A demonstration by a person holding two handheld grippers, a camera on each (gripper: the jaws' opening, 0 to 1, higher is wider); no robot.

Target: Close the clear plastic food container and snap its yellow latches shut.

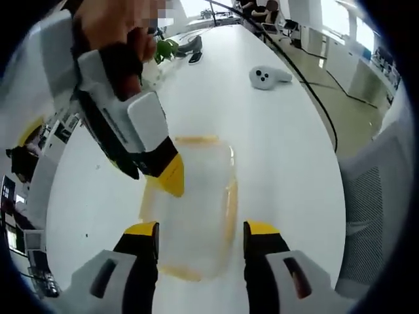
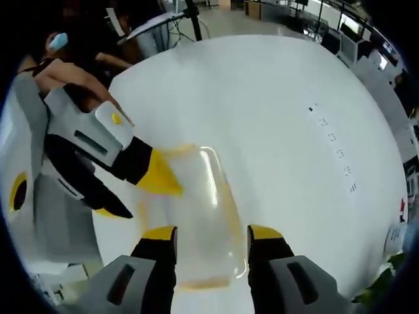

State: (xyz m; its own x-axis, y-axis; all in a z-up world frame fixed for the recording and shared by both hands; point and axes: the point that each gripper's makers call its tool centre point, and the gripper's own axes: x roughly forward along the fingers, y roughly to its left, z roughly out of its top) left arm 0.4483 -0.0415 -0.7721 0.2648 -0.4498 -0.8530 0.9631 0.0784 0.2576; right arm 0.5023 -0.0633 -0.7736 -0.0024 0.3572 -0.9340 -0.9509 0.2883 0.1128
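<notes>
White table point(image 1: 275, 137), clear container point(image 1: 196, 209) seemingly between each spread hand-held gripper point(image 1: 200, 237)'s jaws, perhaps untouched.

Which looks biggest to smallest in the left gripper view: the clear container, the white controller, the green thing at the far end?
1. Clear container, by far.
2. White controller.
3. Green object, about the same; both lie farther away, so true sizes stay unsure.

Clear container point(image 1: 193, 203) showing yellow-orange trim, sitting on white worktop point(image 1: 275, 150). Left tongs point(image 1: 200, 229) and right tongs point(image 2: 211, 232) wearing yellow tips, black fingers, grey-white bodies. White controller point(image 1: 267, 76) lying beyond; green plant point(image 1: 165, 48) showing.
</notes>
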